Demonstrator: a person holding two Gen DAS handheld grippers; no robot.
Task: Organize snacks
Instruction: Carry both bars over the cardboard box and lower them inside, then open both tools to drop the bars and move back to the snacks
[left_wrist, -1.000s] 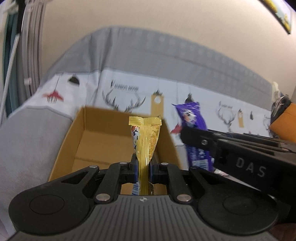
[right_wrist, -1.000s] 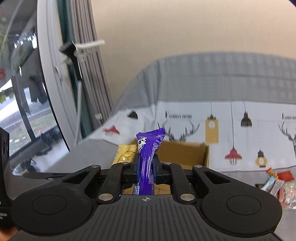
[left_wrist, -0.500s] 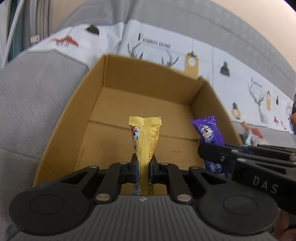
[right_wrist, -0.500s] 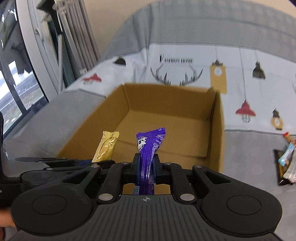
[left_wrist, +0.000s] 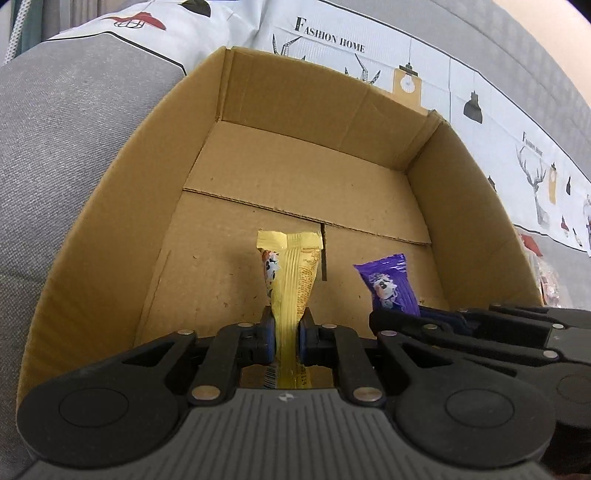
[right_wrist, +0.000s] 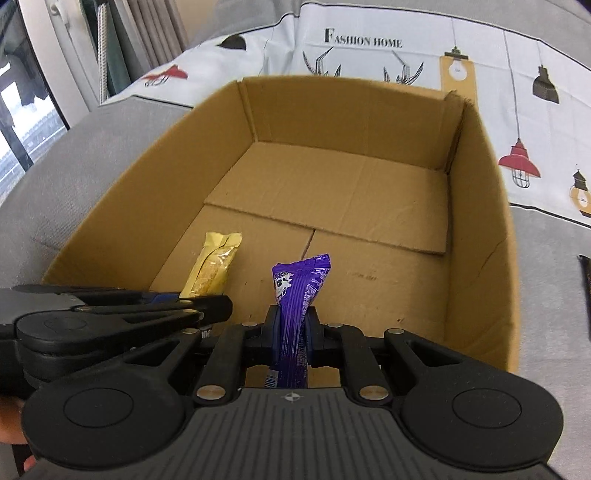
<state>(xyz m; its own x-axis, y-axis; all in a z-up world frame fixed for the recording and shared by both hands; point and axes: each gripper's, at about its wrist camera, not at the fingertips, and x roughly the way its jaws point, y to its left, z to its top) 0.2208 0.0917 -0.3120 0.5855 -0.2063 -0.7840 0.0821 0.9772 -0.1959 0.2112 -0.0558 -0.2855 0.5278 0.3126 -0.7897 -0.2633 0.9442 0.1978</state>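
Observation:
An open cardboard box (left_wrist: 110, 206) (right_wrist: 480, 206) sits on a grey sofa, with nothing lying on its floor. My left gripper (left_wrist: 287, 334) is shut on a yellow snack bar (left_wrist: 290, 273) and holds it over the box's near left part. My right gripper (right_wrist: 291, 330) is shut on a purple snack bar (right_wrist: 295, 295) and holds it over the box's near middle. The purple bar also shows in the left wrist view (left_wrist: 388, 284), and the yellow bar in the right wrist view (right_wrist: 214, 264). The two grippers are side by side.
A white printed cloth (right_wrist: 369, 40) covers the sofa back behind the box. Several loose snack packets (left_wrist: 546, 277) lie on the sofa right of the box, one dark packet edge (right_wrist: 585, 273) among them. A window and curtains (right_wrist: 110, 44) stand at the left.
Both grippers have moved forward and tipped down over the box, each still holding its bar. The box now fills both views.

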